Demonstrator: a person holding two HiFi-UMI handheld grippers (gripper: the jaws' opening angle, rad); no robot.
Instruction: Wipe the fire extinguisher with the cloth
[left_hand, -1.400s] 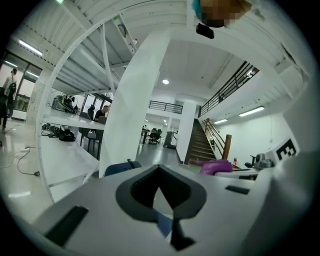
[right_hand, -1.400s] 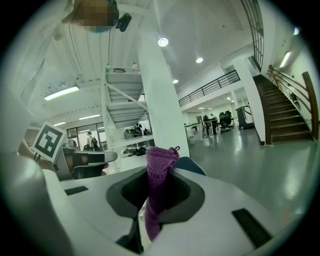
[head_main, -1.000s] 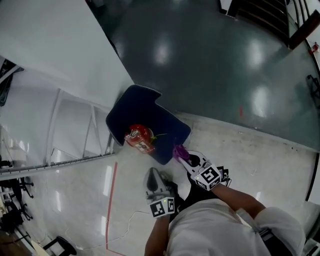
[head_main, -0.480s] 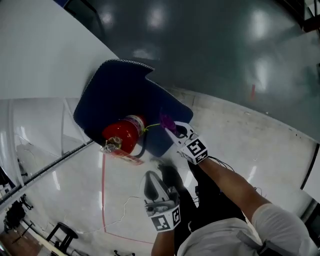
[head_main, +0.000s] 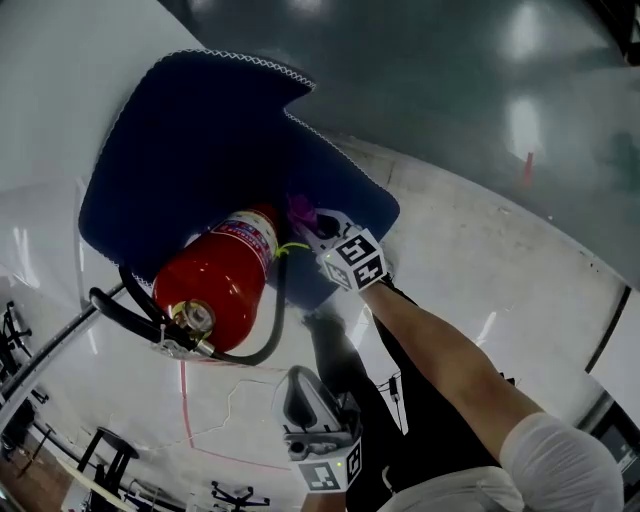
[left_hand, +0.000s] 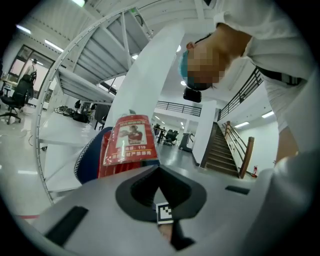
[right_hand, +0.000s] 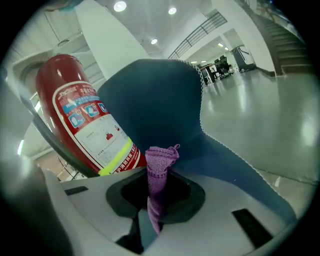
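Wiping seems barely begun: the right gripper, clamped on the purple cloth, hovers just beside the fire extinguisher, while the left gripper is closed on nothing.

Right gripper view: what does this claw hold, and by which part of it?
The right claw holds the purple cloth. It pinches the cloth where it is bunched into a narrow strip, and the folded end sticks out past the jaws.

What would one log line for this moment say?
right gripper: jaws shut on cloth, beside extinguisher base | left gripper: jaws shut, empty, away from extinguisher | extinguisher: on mat | cloth contact: unclear
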